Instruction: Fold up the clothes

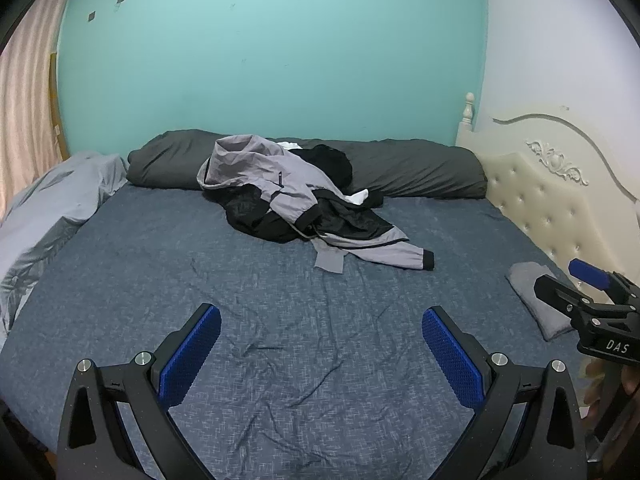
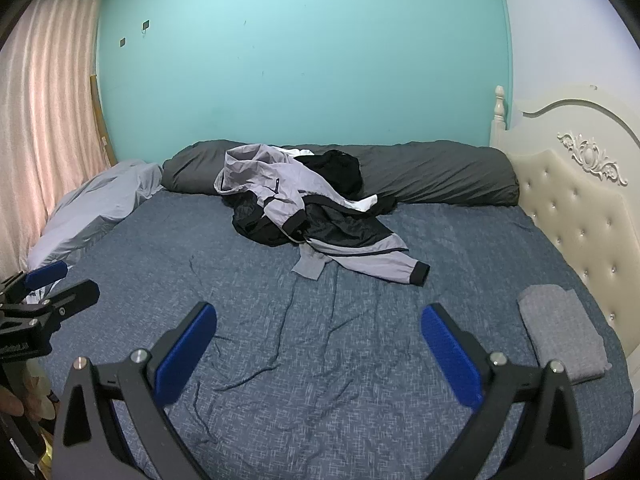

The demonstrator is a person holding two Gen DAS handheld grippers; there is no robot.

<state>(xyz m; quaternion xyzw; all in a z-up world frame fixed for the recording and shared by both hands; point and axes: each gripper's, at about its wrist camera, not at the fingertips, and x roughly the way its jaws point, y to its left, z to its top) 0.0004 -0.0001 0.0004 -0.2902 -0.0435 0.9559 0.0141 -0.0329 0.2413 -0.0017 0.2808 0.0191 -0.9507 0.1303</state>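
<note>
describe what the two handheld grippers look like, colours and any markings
Both match: the left gripper and right gripper have matte black angular frames with triangular cut-outs, silver round bolt heads at the joints, and two long fingers faced with textured blue pads. Seen side-on from the left wrist view, the right gripper's black body carries white letters reading DAS.

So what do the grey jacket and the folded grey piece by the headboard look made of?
Grey jacket: seemingly thin synthetic shell, faint sheen, crisp crumples, black lining and ribbed cuffs. Folded grey piece: looks like matte, soft knit, possibly cotton.
</note>
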